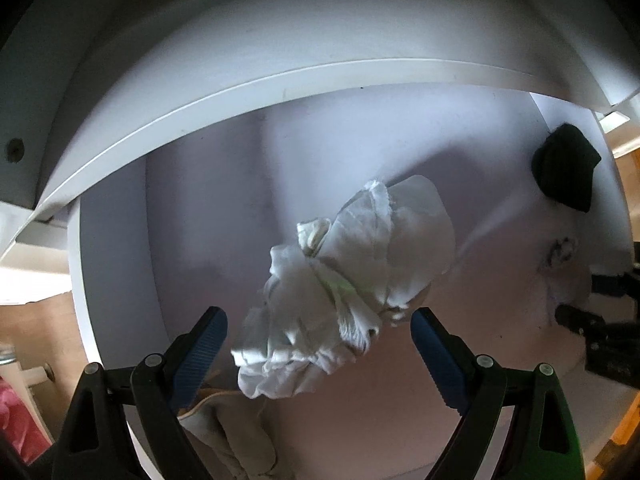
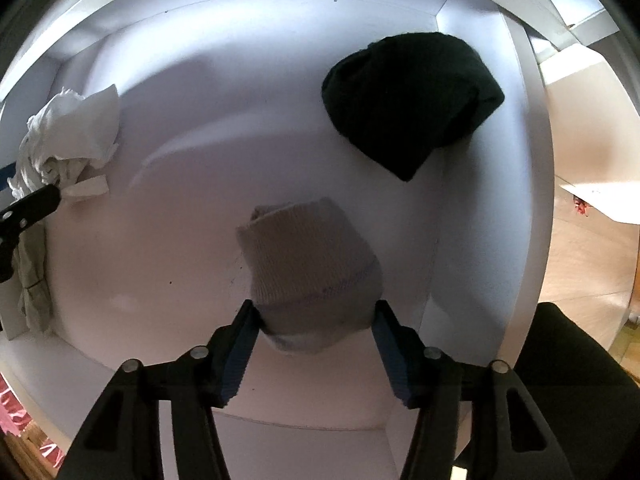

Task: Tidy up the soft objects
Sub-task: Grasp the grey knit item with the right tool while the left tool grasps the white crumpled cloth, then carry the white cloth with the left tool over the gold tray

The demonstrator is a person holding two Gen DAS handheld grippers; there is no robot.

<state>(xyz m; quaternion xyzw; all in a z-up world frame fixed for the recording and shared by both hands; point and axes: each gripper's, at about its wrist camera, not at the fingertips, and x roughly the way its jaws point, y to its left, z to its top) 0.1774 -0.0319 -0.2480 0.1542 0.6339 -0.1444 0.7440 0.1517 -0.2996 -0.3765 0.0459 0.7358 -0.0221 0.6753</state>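
Nearest in the right wrist view, the right gripper (image 2: 316, 320) has its black fingers with ribbed blue pads (image 2: 242, 354) spread moderately apart, and a rolled grey knitted sock (image 2: 310, 268) sits between the pad tips. Both pads appear to touch its sides, but whether they are pressing it or merely flanking it cannot be told. The sock rests on the floor of a white shelf compartment (image 2: 132, 264).

In the left wrist view, the left gripper (image 1: 318, 330) stands released, its blue-padded fingers (image 1: 200, 354) wide apart and gripping nothing. A crumpled white cloth bundle (image 1: 344, 292) lies just ahead of them on the shelf floor, between the tips yet apart from both pads. Below and to its left, a pale beige cloth (image 1: 236, 436) hangs at the shelf's front edge, partly cut off by the left finger.

Farther in, a rolled black knitted sock (image 2: 408, 100) lies against the compartment's right wall, well apart from the grey one. The same white bundle shows at the left of the right wrist view, with a tip of the left gripper touching it there.

A pink object (image 1: 20, 420) at the lower left is too cropped to identify.
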